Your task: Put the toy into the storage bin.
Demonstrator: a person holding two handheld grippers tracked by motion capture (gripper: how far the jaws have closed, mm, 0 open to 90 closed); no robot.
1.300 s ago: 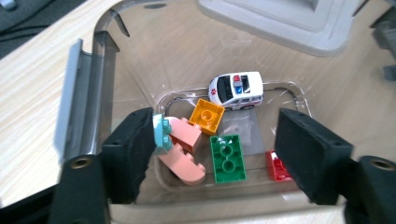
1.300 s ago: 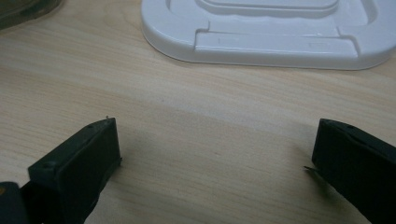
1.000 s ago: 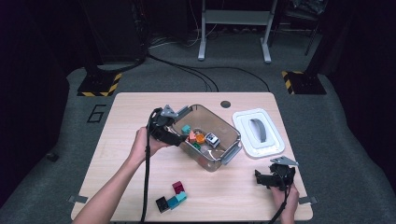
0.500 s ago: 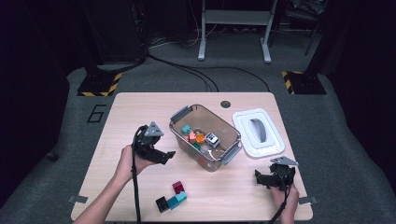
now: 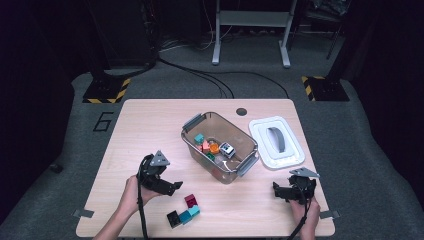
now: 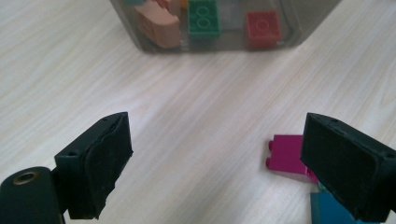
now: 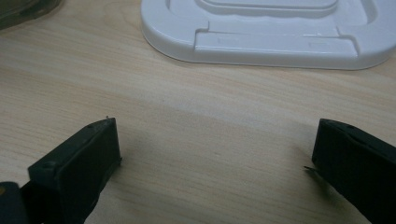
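One table [image 5: 150, 120]. One clear bin [image 5: 192, 145], with two grey handles. One white lid [image 5: 260, 131], with one grey grip. Three loose bricks on the table beside the bin: one magenta brick [image 5: 191, 201], one teal brick [image 5: 190, 213], one black brick [image 5: 174, 218]. Bricks inside the bin: several, too crowded for an exact count from above; through the wall in the left gripper view, one green brick [image 6: 203, 18], one red brick [image 6: 263, 28] and one pink piece [image 6: 161, 25]. Two grippers: left gripper [image 5: 172, 188] and right gripper [image 5: 276, 192], each with two black jaws.
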